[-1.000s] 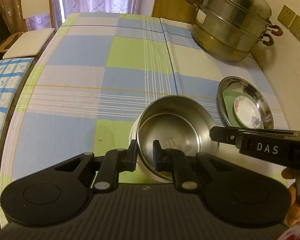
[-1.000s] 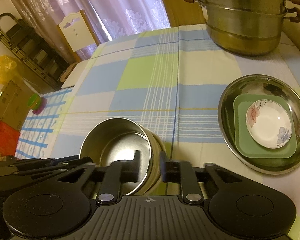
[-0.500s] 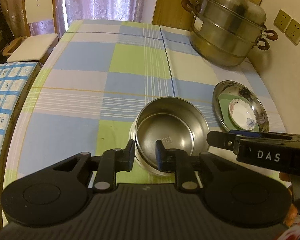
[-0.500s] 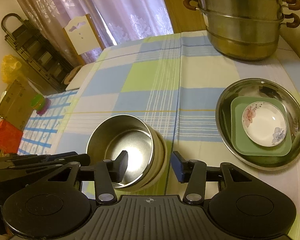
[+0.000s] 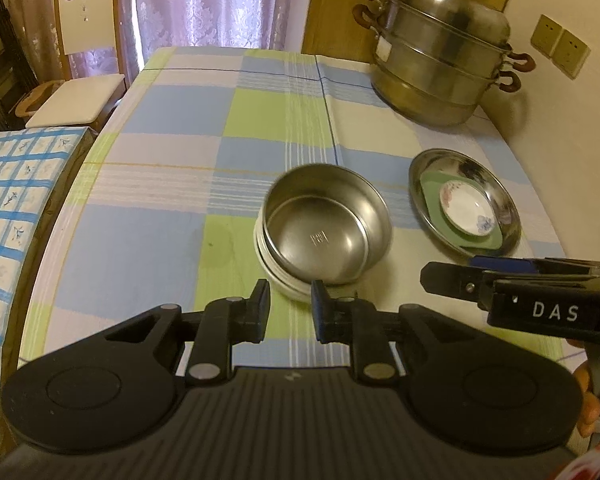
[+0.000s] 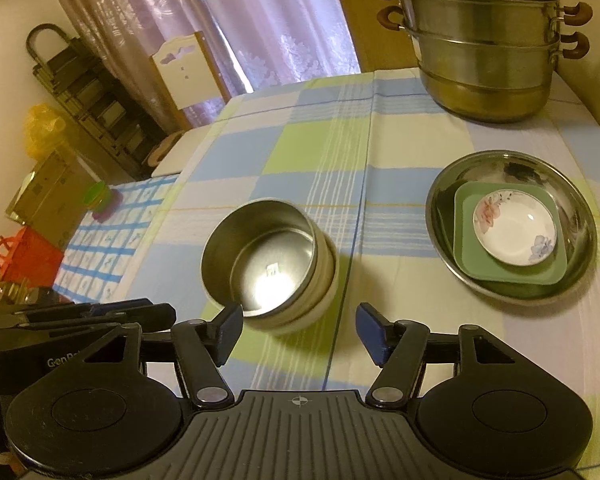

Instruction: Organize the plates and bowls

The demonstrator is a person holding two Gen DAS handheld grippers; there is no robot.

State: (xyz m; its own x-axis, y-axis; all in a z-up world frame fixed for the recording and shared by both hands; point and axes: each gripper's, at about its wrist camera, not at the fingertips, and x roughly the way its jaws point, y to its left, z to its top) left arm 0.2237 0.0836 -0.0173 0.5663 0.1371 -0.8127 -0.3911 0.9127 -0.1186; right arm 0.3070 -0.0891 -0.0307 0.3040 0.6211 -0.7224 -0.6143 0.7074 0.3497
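A steel bowl (image 5: 324,224) sits nested in a white bowl (image 5: 278,276) mid-table; both also show in the right wrist view, steel bowl (image 6: 260,252), white bowl (image 6: 312,304). To the right a steel plate (image 5: 496,184) holds a green square plate (image 5: 488,240) with a small flowered white dish (image 5: 466,210); the same stack shows in the right wrist view (image 6: 572,200). My left gripper (image 5: 288,312) is open a little and empty, just short of the bowls. My right gripper (image 6: 298,334) is wide open and empty, near the bowls.
A large stacked steel steamer pot (image 5: 440,60) stands at the table's back right by the wall. A chair (image 5: 80,92) stands at the far left. A blue-checked surface (image 5: 16,208) adjoins the table's left edge.
Both grippers let go of the nested bowls and drew back and up. The right jaws opened wide; the left jaws opened slightly. The bowls stay on the table.
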